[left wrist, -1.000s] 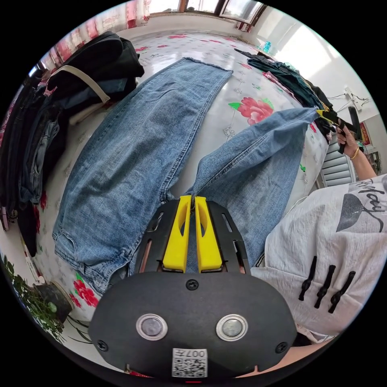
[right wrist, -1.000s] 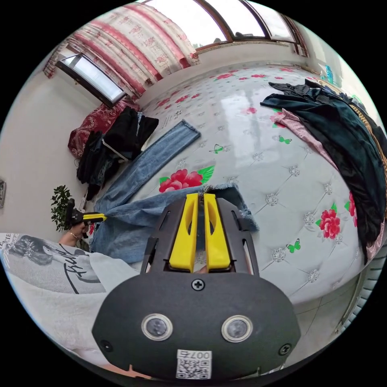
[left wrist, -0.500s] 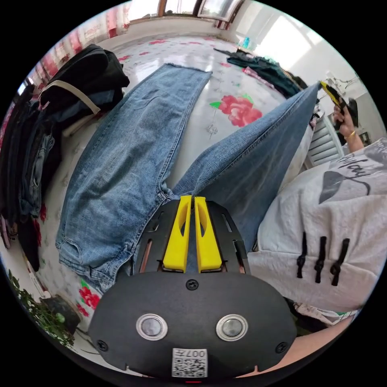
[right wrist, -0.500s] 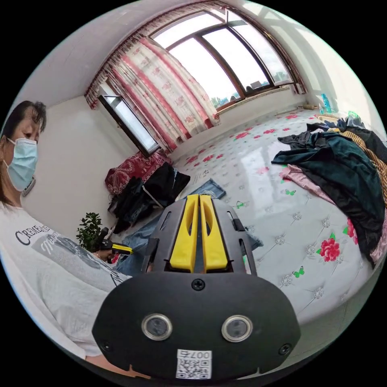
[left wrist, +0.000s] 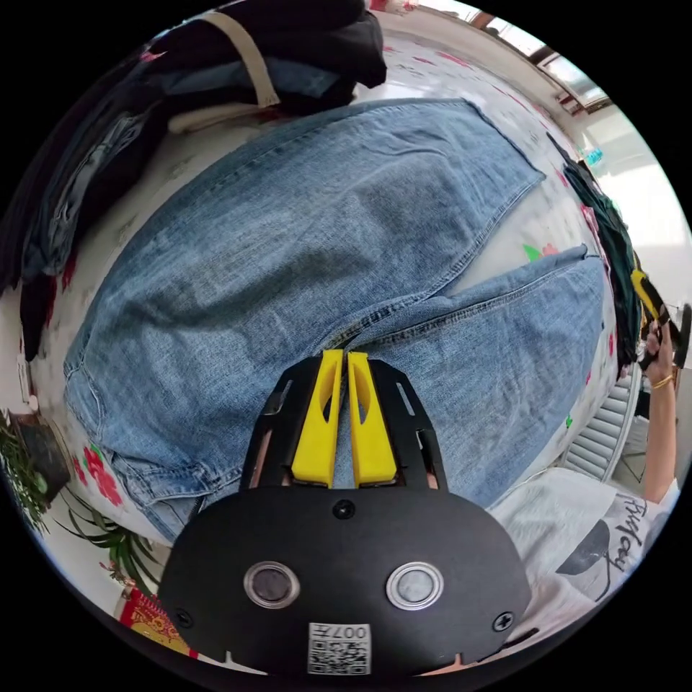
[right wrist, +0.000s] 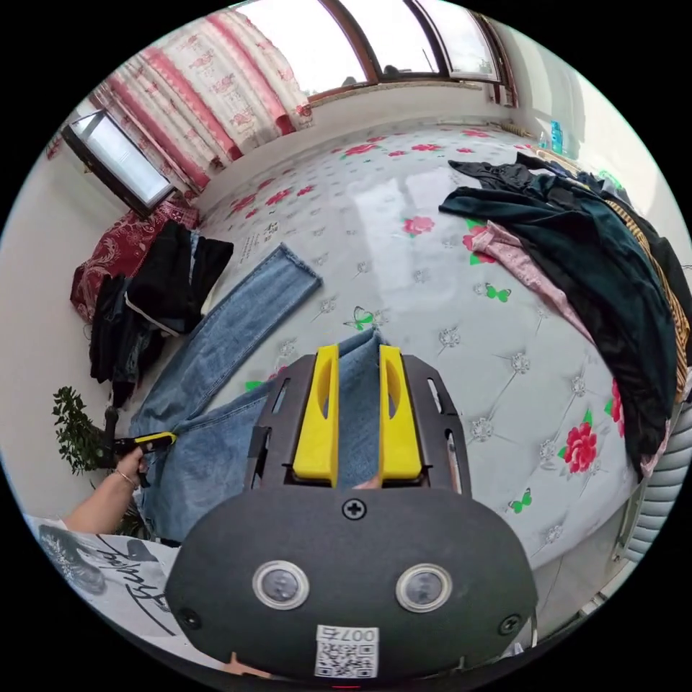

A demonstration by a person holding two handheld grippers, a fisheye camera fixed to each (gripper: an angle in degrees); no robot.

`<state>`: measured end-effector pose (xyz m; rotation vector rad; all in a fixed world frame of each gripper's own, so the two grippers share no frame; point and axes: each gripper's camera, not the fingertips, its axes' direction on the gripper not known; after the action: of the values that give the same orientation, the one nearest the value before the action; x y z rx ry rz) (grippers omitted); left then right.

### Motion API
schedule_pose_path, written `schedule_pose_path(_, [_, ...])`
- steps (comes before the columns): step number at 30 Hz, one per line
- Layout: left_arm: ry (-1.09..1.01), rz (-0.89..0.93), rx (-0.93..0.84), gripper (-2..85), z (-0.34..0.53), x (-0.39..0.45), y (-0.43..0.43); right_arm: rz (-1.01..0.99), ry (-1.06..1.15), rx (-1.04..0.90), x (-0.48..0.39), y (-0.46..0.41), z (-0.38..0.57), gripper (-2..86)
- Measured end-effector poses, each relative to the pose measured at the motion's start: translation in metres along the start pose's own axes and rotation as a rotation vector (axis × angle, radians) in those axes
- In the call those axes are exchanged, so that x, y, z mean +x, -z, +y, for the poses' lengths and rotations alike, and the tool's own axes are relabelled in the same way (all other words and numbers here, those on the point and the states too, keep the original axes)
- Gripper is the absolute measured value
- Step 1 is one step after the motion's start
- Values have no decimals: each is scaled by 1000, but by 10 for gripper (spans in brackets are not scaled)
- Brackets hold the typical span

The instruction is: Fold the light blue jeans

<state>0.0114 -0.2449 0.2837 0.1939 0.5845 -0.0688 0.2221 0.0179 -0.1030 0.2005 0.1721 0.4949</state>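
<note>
Across the flowered bed (right wrist: 432, 216) the light blue jeans (left wrist: 288, 238) lie spread, the left gripper (left wrist: 344, 360) pinching the crotch seam, the right gripper (right wrist: 349, 353) parted over a hem; limp, weighty denim, best held at seams.

Light blue jeans (left wrist: 288, 238) spread flat on the flowered bed (right wrist: 432, 216).
The faded denim lies front side down or up, which cannot be told, with both legs stretched out and parted in a narrow V from the crotch. One leg runs long toward a heap of dark clothes; the other ends at a frayed hem. The waistband lies near the bed's edge.
</note>
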Motion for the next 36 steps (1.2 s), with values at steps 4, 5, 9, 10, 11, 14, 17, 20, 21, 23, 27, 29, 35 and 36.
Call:
schedule_pose_path(4, [49,93,76,0,7,-20,15,-2,-19,-145,17,-35,41,21])
schedule_pose_path(5, [54,100,115,5,14,-20,26,7,11,-177,13,-46,48,20])
schedule_pose_path(9, [76,96,232,31,55,-15,67,118,142,-285,-6,-84,62,16])
schedule_pose_path(10, [93,76,256,33,74,-15,78,214,228,-246,-17,-85,67,13])
schedule_pose_path(11, [115,57,269,34,95,-18,87,253,326,-244,-26,-87,72,10])
schedule_pose_path(14, [224,-45,242,32,152,-32,95,356,504,-320,-39,-91,83,4])
schedule_pose_path(17, [358,-200,121,17,208,-50,79,420,542,-362,-28,-84,96,0])
schedule_pose_path(20, [430,-277,-26,-3,251,-64,39,475,522,-404,-15,-78,103,-1])
schedule_pose_path(21, [418,-278,39,-5,261,-61,45,472,515,-411,-14,-78,103,-1])
schedule_pose_path(23, [436,-256,77,-8,269,-59,54,469,478,-473,-14,-80,96,-1])
schedule_pose_path(27, [469,-237,165,-8,263,-56,101,304,407,-317,-31,-46,72,2])
schedule_pose_path(29, [446,-249,339,-5,263,-53,155,222,405,-86,-54,-13,53,6])
schedule_pose_path(35, [383,-249,379,60,182,-124,214,10,574,-65,-138,-45,-21,48])
schedule_pose_path(36, [372,-243,386,66,170,-134,218,-14,586,-61,-148,-50,-30,53])
